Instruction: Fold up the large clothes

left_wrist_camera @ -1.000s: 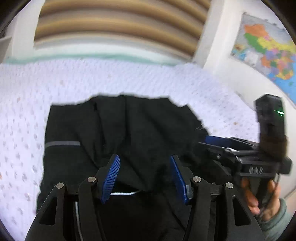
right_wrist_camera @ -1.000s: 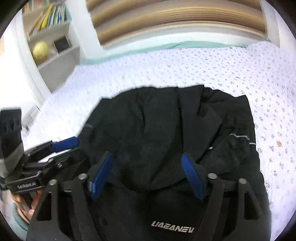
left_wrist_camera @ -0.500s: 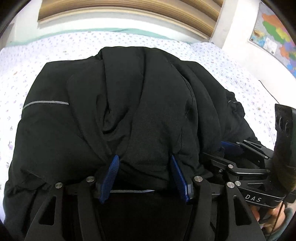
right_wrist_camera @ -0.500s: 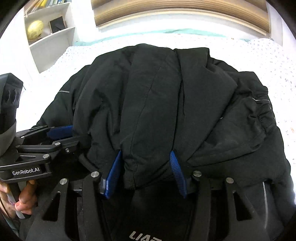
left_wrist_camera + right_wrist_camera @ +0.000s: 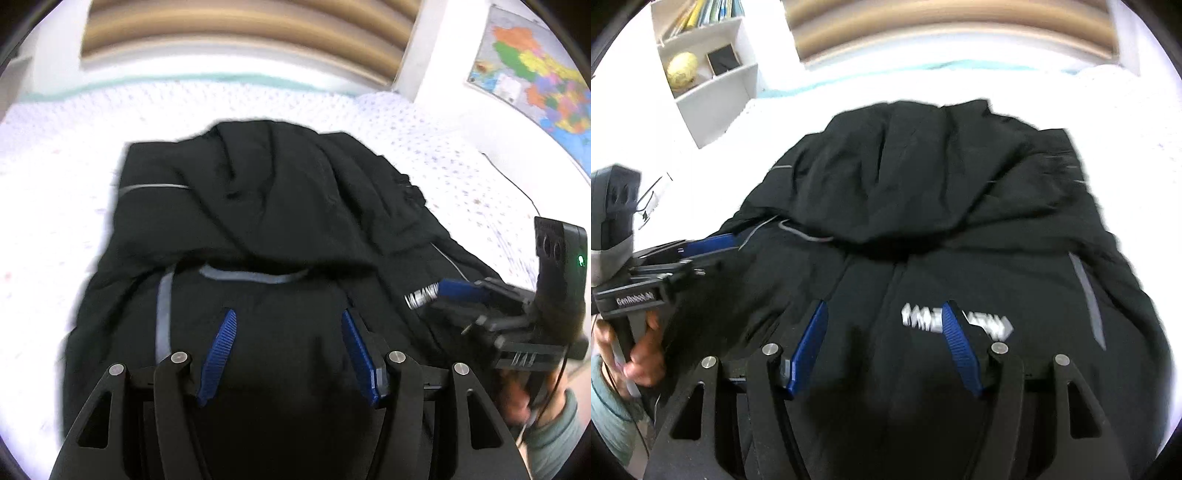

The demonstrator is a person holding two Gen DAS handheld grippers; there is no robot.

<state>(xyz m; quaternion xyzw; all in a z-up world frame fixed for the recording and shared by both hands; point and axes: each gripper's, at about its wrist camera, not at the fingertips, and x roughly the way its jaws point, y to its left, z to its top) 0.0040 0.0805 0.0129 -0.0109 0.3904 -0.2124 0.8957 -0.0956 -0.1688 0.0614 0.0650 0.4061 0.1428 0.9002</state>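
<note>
Left wrist view: white dotted bedspread fills the left edge and the far ground. On it lies a black jacket, bulky, its far part folded toward the camera so that a rounded fold edge runs across the middle. Grey reflective piping shows on the panel below that fold. The left gripper hangs over this near panel with its blue pads spread apart and nothing pinched between them (fabric is only seen below the gap). Farther right, the right gripper enters from the side, a hand in a grey-green sleeve on its handle. A coloured map hangs on the right wall.

Right wrist view: at far left the left gripper, held by a hand, its tip beside the jacket's edge. A white shelf unit stands behind, holding books and a yellowish ball. The jacket takes up the centre, with blurred white lettering on the near panel. The right gripper is over that lettering, jaws opening, pads clear of the cloth. A grey stripe marks the jacket's right side.
</note>
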